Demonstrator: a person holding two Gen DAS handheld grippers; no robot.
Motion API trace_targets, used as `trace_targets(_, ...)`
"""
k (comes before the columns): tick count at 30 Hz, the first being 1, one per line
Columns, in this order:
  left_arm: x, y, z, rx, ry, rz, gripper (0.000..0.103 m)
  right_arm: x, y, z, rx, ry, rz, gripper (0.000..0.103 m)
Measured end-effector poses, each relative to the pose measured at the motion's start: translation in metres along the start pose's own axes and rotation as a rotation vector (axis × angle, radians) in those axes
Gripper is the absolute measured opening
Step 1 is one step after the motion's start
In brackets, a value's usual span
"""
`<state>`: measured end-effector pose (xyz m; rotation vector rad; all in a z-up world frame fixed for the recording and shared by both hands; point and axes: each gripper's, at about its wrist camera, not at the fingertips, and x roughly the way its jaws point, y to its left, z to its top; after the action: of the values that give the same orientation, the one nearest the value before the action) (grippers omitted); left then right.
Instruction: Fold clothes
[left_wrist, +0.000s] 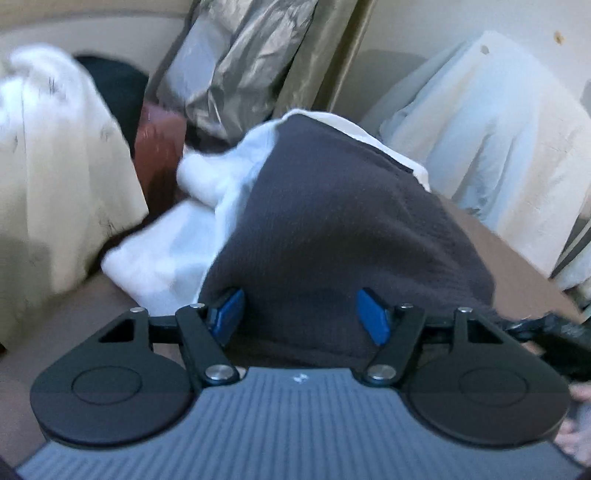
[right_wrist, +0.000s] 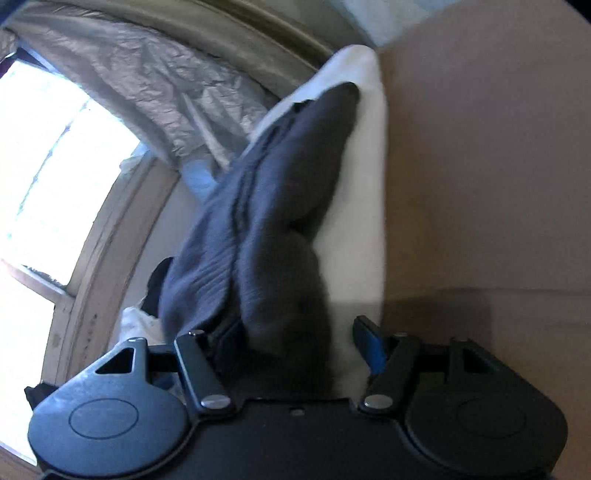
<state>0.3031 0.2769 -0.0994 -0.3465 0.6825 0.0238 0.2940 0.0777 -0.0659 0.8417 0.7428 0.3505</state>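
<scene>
A dark grey knit garment (left_wrist: 332, 206) lies in a folded heap on the brown table (left_wrist: 517, 266), partly over a white cloth (left_wrist: 177, 251). My left gripper (left_wrist: 300, 315) stands open at its near edge, the blue pads (left_wrist: 375, 317) wide apart and not pressing on the knit. In the right wrist view the same grey garment (right_wrist: 280, 206) runs away from me in long folds over the white cloth (right_wrist: 358, 206). My right gripper (right_wrist: 299, 341) is open too. The garment's near end sits loosely between its jaws and hides much of the left pad.
A beige cloth (left_wrist: 55, 177) hangs at the left, a pale shirt (left_wrist: 480, 129) at the right. A crumpled silvery sheet (left_wrist: 236, 66) and a reddish-brown wooden piece (left_wrist: 159, 155) stand behind. A bright window (right_wrist: 44, 184) fills the left. A hand (left_wrist: 580, 424) shows at the right edge.
</scene>
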Motion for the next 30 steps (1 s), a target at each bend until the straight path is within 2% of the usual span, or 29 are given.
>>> trace_targets(2,0.005,-0.006,-0.004,0.058,0.017,0.045,0.067,0.001,0.014,-0.002,-0.093,0.03,-0.043,0.077)
trace_targets(3,0.005,-0.008,-0.004,0.081,0.018,0.066,0.066,0.008,0.024,-0.004,-0.17,0.064,-0.071,0.073)
trace_targets(4,0.003,-0.008,-0.002,0.101,0.012,0.083,0.063,0.015,0.034,-0.006,-0.247,0.099,-0.1,0.049)
trace_targets(5,-0.001,-0.006,0.0,0.113,0.002,0.095,0.049,0.022,0.047,-0.01,-0.355,0.134,-0.15,0.033)
trace_targets(6,-0.004,-0.002,0.0,0.118,-0.002,0.107,0.03,0.025,0.063,-0.015,-0.454,0.149,-0.192,0.029)
trace_targets(7,-0.007,0.003,0.0,0.106,-0.004,0.123,0.02,0.02,0.076,-0.015,-0.469,0.146,-0.18,0.027)
trace_targets(8,-0.011,0.01,0.002,0.069,-0.009,0.124,0.013,0.011,0.084,-0.01,-0.408,0.139,-0.11,0.026)
trace_targets(9,-0.016,0.017,0.004,0.025,-0.021,0.1,0.013,-0.002,0.089,-0.002,-0.321,0.121,0.0,0.026)
trace_targets(10,-0.023,0.023,0.006,-0.014,-0.037,0.072,0.013,-0.012,0.089,0.003,-0.267,0.103,0.073,0.026)
trace_targets(11,-0.028,0.026,0.008,-0.039,-0.051,0.048,0.012,-0.018,0.088,0.007,-0.24,0.092,0.109,0.026)
trace_targets(12,-0.031,0.027,0.01,-0.034,-0.05,0.033,0.013,-0.017,0.086,0.008,-0.247,0.104,0.078,0.026)
trace_targets(13,-0.032,0.024,0.01,-0.006,-0.037,0.032,0.013,-0.01,0.082,0.001,-0.314,0.133,-0.04,0.026)
trace_targets(14,-0.031,0.019,0.009,0.027,-0.024,0.048,0.014,-0.002,0.078,-0.011,-0.409,0.161,-0.189,0.03)
trace_targets(15,-0.029,0.015,0.005,0.051,-0.016,0.077,0.015,0.0,0.077,-0.028,-0.52,0.158,-0.287,0.035)
trace_targets(16,-0.029,0.012,0.001,0.052,-0.011,0.101,0.017,-0.001,0.077,-0.049,-0.643,0.132,-0.349,0.05)
trace_targets(17,-0.03,0.01,-0.003,0.037,-0.007,0.113,0.029,-0.007,0.08,-0.068,-0.74,0.084,-0.387,0.061)
trace_targets(18,-0.03,0.008,-0.006,0.022,-0.003,0.125,0.045,-0.017,0.086,-0.083,-0.792,0.043,-0.4,0.061)
trace_targets(19,-0.033,0.005,-0.008,0.016,-0.01,0.14,0.053,-0.026,0.091,-0.094,-0.825,0.017,-0.407,0.061)
trace_targets(21,-0.046,-0.007,-0.007,0.049,-0.061,0.206,0.078,-0.044,0.099,-0.108,-0.859,-0.001,-0.386,0.061)
trace_targets(23,-0.061,-0.021,-0.006,0.102,-0.098,0.267,0.085,-0.063,0.101,-0.114,-0.869,-0.013,-0.368,0.061)
trace_targets(24,-0.068,-0.028,-0.006,0.119,-0.097,0.274,0.086,-0.068,0.104,-0.113,-0.871,-0.02,-0.37,0.061)
trace_targets(28,-0.088,-0.065,-0.009,0.149,-0.028,0.258,0.088,-0.084,0.118,-0.104,-0.873,-0.04,-0.392,0.063)
trace_targets(30,-0.098,-0.09,-0.01,0.197,0.002,0.265,0.089,-0.091,0.12,-0.095,-0.849,-0.05,-0.402,0.065)
